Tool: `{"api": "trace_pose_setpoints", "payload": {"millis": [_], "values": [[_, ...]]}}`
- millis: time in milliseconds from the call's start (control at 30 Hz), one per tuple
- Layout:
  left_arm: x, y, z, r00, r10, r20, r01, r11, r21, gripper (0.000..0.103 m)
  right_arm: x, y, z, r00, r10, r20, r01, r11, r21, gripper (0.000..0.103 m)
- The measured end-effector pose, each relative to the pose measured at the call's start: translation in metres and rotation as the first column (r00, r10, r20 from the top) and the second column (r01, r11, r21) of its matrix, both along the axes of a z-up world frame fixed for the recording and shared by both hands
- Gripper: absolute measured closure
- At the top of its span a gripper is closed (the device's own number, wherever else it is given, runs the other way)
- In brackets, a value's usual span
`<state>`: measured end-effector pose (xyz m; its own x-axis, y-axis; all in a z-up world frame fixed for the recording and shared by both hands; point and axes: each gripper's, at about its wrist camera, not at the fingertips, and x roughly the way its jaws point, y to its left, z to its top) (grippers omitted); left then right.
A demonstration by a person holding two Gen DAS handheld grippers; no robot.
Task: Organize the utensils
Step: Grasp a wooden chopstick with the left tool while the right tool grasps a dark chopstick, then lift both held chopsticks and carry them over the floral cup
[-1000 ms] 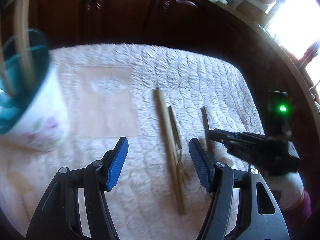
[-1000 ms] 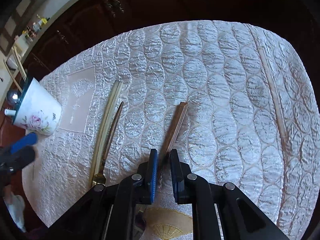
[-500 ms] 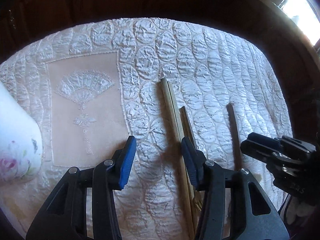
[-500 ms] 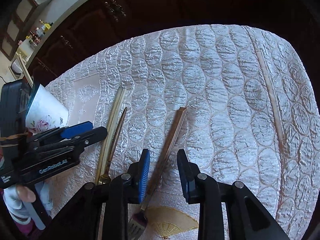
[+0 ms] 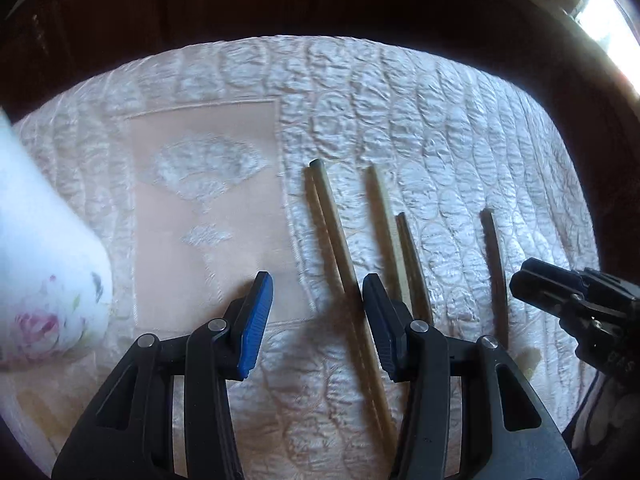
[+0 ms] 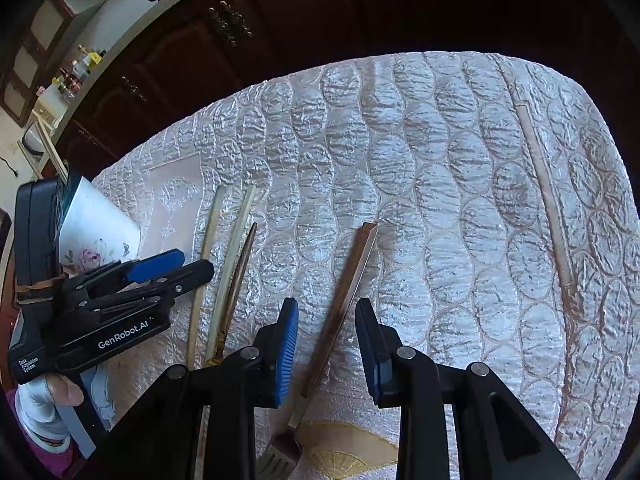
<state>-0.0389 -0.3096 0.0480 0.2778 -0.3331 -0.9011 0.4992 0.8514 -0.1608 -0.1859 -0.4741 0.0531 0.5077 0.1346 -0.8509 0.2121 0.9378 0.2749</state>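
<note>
Dark wood cabinets (image 6: pixel 240 60) behind, then a table under a quilted satin cloth (image 5: pixel 440 120), puckered and glossy. At its left edge, a floral cup (image 5: pixel 48 280), presumably where the utensils belong.

Left gripper (image 5: pixel 316 284) half open, pointing steeply down, pressing on nothing; a pale chopstick (image 5: pixel 336 232) on the cloth between the jaws, hard against the right-hand pad. Right gripper (image 6: pixel 326 308) likewise parted and empty, straddling the handle of a fork (image 6: pixel 344 292) without touching it, tines nearer the camera.

Likeliest trouble, in order:
- Knocking the cup when carrying anything over, given how close it stands to the left gripper.
- Pinching a fold of cloth along with a utensil and dragging everything lying on it.
- Closing off-centre on the chopstick, so that it rolls or swivels away on the slick fabric.
- Nudging the second chopstick (image 5: pixel 384 216) and the thin dark utensil (image 5: pixel 412 264), both just beside the outer finger.
</note>
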Motion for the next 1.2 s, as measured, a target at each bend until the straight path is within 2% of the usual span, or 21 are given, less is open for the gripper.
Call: {"api": "trace_pose_setpoints", "payload": {"millis": [133, 300, 500, 567, 700, 800, 867, 900, 1033, 1200], "values": [[0.008, 0.005, 0.006, 1.0, 0.024, 0.002, -0.024, 0.999, -0.03, 0.057, -0.003, -0.004, 0.005, 1.0, -0.002, 0.022, 0.003, 1.0, -0.013, 0.075], [0.02, -0.007, 0.006, 0.999, 0.052, 0.012, -0.052, 0.999, -0.015, 0.057, 0.007, -0.015, -0.004, 1.0, -0.019, -0.001, 0.019, 1.0, -0.025, 0.075], [0.037, -0.016, -0.002, 0.996, 0.094, 0.003, -0.094, 0.996, 0.007, 0.057, 0.028, -0.024, -0.015, 0.999, -0.014, -0.038, 0.015, 0.999, 0.037, 0.075], [0.041, -0.017, -0.001, 0.995, 0.098, 0.006, -0.098, 0.995, 0.007, 0.057, 0.034, -0.025, -0.02, 0.999, 0.0, -0.049, 0.002, 0.999, 0.045, 0.077], [0.048, -0.023, -0.002, 0.995, 0.096, 0.019, -0.096, 0.995, 0.022, 0.057, 0.045, -0.026, -0.024, 0.998, 0.011, -0.055, -0.009, 0.999, 0.033, 0.087], [0.047, -0.021, -0.003, 0.996, 0.084, 0.032, -0.085, 0.996, 0.029, 0.058, 0.054, -0.022, -0.024, 0.998, 0.022, -0.053, -0.021, 1.0, 0.02, 0.089], [0.046, -0.032, -0.005, 0.996, 0.073, 0.042, -0.074, 0.997, 0.032, 0.074, 0.062, -0.012, -0.024, 0.998, 0.033, -0.053, -0.034, 0.999, -0.007, 0.089], [0.043, -0.035, -0.006, 0.997, 0.068, 0.046, -0.07, 0.997, 0.03, 0.093, 0.065, -0.007, -0.024, 0.998, 0.041, -0.051, -0.042, 0.999, -0.02, 0.089], [0.029, -0.026, 0.001, 0.999, 0.05, 0.017, -0.049, 0.998, -0.035, 0.095, 0.071, 0.013, -0.015, 0.998, 0.053, -0.018, -0.053, 0.999, -0.008, 0.091], [0.009, -0.012, 0.034, 0.999, 0.039, 0.03, -0.035, 0.992, -0.121, 0.096, 0.056, 0.026, 0.014, 0.995, 0.072, 0.067, -0.071, 0.997, -0.009, 0.092]]}}
